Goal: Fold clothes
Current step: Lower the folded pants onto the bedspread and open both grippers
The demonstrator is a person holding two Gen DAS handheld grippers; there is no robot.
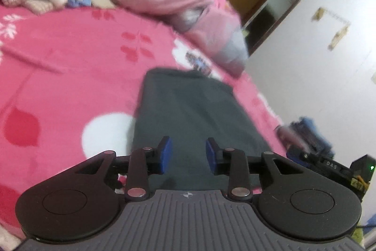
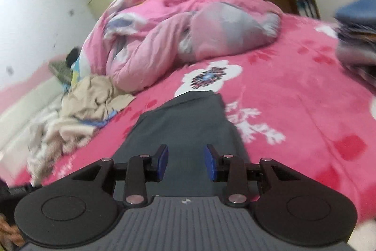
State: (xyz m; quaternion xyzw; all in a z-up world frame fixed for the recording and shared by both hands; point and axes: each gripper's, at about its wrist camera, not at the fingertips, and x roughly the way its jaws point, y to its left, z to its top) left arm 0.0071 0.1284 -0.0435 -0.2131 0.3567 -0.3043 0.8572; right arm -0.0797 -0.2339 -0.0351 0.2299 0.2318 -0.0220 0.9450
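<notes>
Open pink bed (image 1: pixel 70 77) lies flat on both sides of the folded dark garment (image 1: pixel 188 109); a heaped pink quilt (image 2: pixel 188 34) blocks the far end, crumpled beige clothes (image 2: pixel 94 98) crowd one edge, and stacked folded clothes (image 2: pixel 357 39) the other.

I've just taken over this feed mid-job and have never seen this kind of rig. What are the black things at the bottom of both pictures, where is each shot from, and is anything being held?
There is no robot arm: a person holds a two-finger gripper in each hand, with a fisheye camera on each looking along its fingers. One picture is from the left gripper, the other from the right gripper; the black parts are their linkages, the blue bits their pads. Both stand open over a dark grey garment lying flat on the pink flowered bedspread, and neither holds anything. Further back are a rumpled pink quilt and a heap of unfolded beige clothes; blurred folded clothes sit at the right.
</notes>
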